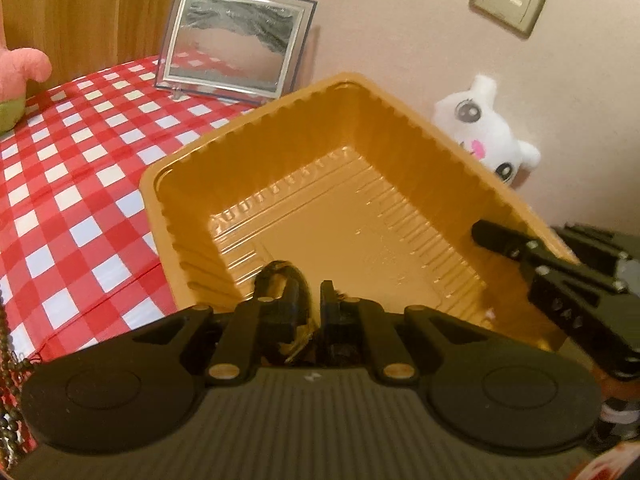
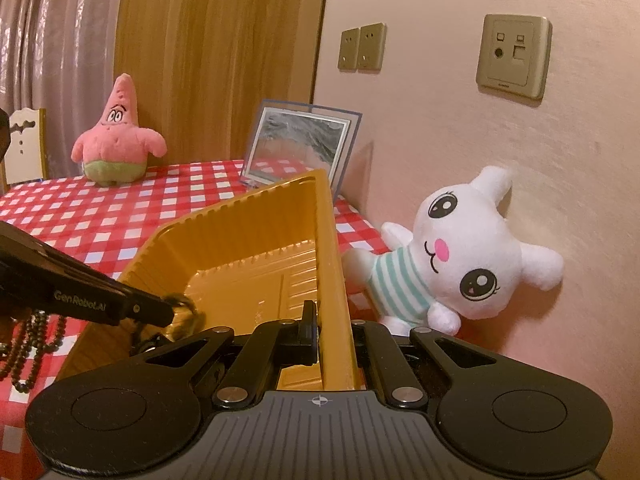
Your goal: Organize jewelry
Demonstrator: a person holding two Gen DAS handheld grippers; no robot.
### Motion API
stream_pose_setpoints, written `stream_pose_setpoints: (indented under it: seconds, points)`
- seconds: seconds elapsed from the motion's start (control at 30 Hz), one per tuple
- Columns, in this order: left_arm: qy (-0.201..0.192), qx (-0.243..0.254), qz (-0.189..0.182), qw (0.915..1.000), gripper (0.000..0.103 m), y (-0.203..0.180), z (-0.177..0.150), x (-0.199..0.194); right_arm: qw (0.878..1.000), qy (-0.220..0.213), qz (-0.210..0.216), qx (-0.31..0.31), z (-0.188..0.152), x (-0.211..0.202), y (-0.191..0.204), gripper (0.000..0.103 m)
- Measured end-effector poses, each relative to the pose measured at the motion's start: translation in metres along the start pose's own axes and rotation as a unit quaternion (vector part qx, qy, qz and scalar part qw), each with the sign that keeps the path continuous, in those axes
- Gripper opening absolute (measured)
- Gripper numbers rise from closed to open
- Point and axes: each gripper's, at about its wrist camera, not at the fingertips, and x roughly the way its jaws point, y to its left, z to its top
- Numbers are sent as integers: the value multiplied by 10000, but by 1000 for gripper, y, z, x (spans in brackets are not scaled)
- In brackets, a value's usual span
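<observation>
A gold plastic tray (image 1: 360,200) is tilted up off the red checked tablecloth (image 1: 80,168). My right gripper (image 2: 332,332) is shut on the tray's right wall (image 2: 328,264); in the left wrist view this right gripper (image 1: 492,236) clamps the rim from the right. My left gripper (image 1: 308,296) hangs over the tray's near edge, shut on a dark looped bracelet (image 1: 280,276). From the right wrist view the left gripper (image 2: 168,312) comes in from the left with the bracelet loop (image 2: 186,312) at its tip. A string of dark beads (image 2: 36,340) dangles below it.
A framed picture (image 2: 296,144) stands at the back by the wall. A white plush cat (image 2: 460,252) leans on the wall right of the tray. A pink star plush (image 2: 116,136) sits at the far left, with a chair (image 2: 24,144) behind the table edge.
</observation>
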Motion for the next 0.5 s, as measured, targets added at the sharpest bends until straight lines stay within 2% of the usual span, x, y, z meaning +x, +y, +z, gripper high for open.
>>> stream_pose_setpoints:
  seconds: [0.23, 0.5]
  points:
    - [-380, -187, 69, 9991, 10, 10, -1, -41, 10000, -2, -10, 19, 0, -1, 1, 4]
    - [-559, -460, 818, 9940, 13, 45, -27, -99, 10000, -18, 1, 16, -1, -2, 1, 4]
